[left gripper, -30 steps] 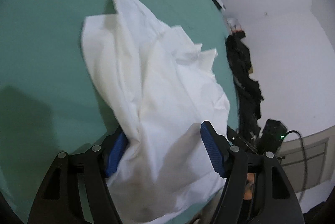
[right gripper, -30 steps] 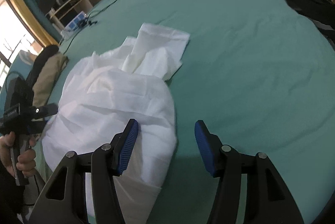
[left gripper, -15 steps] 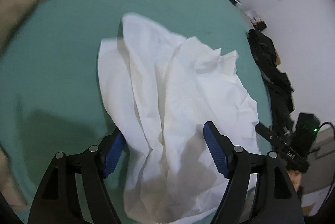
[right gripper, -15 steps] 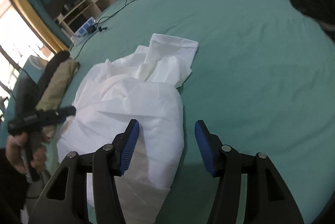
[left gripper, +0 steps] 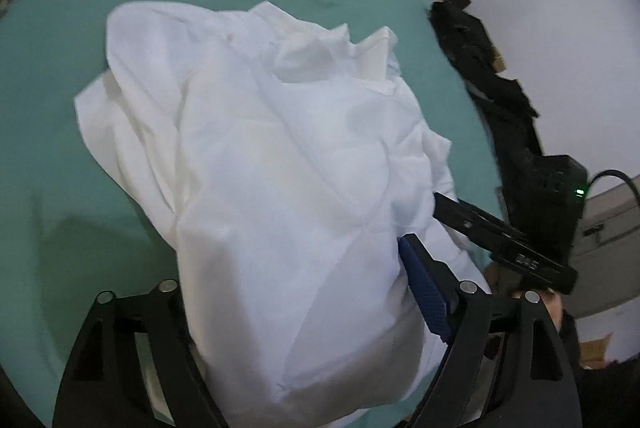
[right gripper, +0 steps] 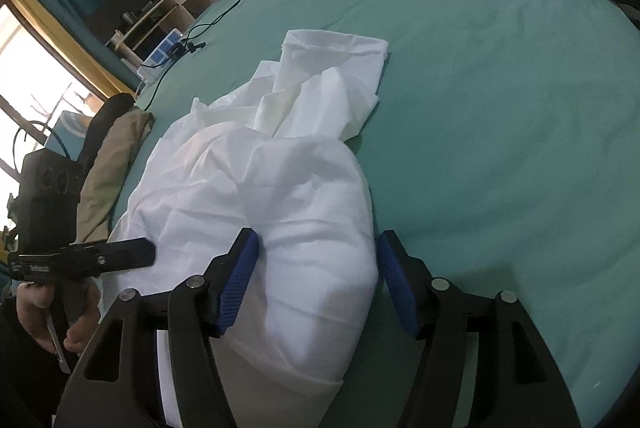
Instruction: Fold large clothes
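Grippers at the near edge of the white garment — both sets of jaws wide, nothing clamped.

Left wrist view: left gripper (left gripper: 304, 292) stands wide, the white garment (left gripper: 260, 155) bunched between and ahead of its fingers on the green bed sheet (left gripper: 48, 147); its left pad is hidden under cloth, so a closure would likely catch several layers. This view alone shows the dark clothes (left gripper: 492, 95) to the right. Right wrist view: right gripper (right gripper: 316, 280) straddles a rounded fold of the white garment (right gripper: 260, 187), jaws wide — risk of pinching bulk rather than one edge. Only this view shows the flat far end, the tan cloth (right gripper: 112, 163) and the left gripper (right gripper: 144, 252) from the side.
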`<move>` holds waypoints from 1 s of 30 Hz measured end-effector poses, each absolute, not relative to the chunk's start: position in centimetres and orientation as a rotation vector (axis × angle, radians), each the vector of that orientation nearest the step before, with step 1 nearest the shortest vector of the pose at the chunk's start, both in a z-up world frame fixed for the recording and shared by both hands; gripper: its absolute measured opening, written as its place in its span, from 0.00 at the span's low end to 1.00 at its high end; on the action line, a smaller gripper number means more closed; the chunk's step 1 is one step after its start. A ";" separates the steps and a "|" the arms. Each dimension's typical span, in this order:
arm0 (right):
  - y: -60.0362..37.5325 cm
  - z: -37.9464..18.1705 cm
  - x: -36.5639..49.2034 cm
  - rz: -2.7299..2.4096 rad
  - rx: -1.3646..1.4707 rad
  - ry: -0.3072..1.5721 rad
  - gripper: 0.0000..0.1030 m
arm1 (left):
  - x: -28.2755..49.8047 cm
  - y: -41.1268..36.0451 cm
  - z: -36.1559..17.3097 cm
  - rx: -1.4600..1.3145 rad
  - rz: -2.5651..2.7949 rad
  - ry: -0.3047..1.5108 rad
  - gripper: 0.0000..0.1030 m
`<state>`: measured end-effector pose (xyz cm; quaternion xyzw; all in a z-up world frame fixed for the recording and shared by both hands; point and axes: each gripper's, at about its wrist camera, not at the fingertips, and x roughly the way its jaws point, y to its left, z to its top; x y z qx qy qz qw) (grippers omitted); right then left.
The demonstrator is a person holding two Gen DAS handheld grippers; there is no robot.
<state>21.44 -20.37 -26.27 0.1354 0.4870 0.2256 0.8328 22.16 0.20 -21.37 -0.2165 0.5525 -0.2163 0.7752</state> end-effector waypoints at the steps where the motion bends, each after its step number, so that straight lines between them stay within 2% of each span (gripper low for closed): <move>1: -20.4 -26.3 21.4 0.488 0.301 1.034 0.61 | 22.2 0.1 -21.3 -0.455 -0.459 1.192 0.78; 4: -20.9 -26.7 21.2 0.511 0.339 1.034 0.61 | 22.3 -0.2 -21.1 -0.443 -0.426 1.163 0.74; 13: -19.9 -27.5 21.0 0.549 0.385 1.009 0.63 | 22.4 -0.4 -21.1 -0.386 -0.342 1.082 0.73; 14: -19.8 -27.4 21.0 0.548 0.381 1.011 0.62 | 22.3 -0.8 -21.0 -0.371 -0.341 1.076 0.71; 16: -19.7 -27.5 20.8 0.547 0.391 1.016 0.56 | 22.1 -1.4 -21.0 -0.393 -0.388 1.074 0.41; 17: -19.7 -27.5 20.8 0.548 0.398 1.018 0.54 | 22.0 -1.6 -20.9 -0.397 -0.387 1.070 0.41; 19: -19.9 -27.6 20.7 0.547 0.419 1.024 0.47 | 21.7 -2.1 -20.4 -0.346 -0.379 1.055 0.34; 21: -19.8 -27.5 20.5 0.546 0.436 1.035 0.46 | 21.2 -2.8 -19.5 -0.281 -0.377 1.032 0.27; 24: -19.6 -27.6 20.2 0.547 0.424 1.035 0.48 | 20.5 -3.0 -19.0 -0.220 -0.376 1.019 0.25; 28: -19.3 -27.8 20.4 0.545 0.438 1.030 0.52 | 20.9 -2.2 -19.8 -0.309 -0.376 1.032 0.25; 29: -19.1 -27.8 20.4 0.546 0.431 1.030 0.52 | 21.0 -2.2 -19.9 -0.316 -0.373 1.031 0.25; 30: -19.0 -27.8 20.4 0.553 0.430 1.034 0.46 | 20.9 -2.2 -19.9 -0.311 -0.369 1.027 0.24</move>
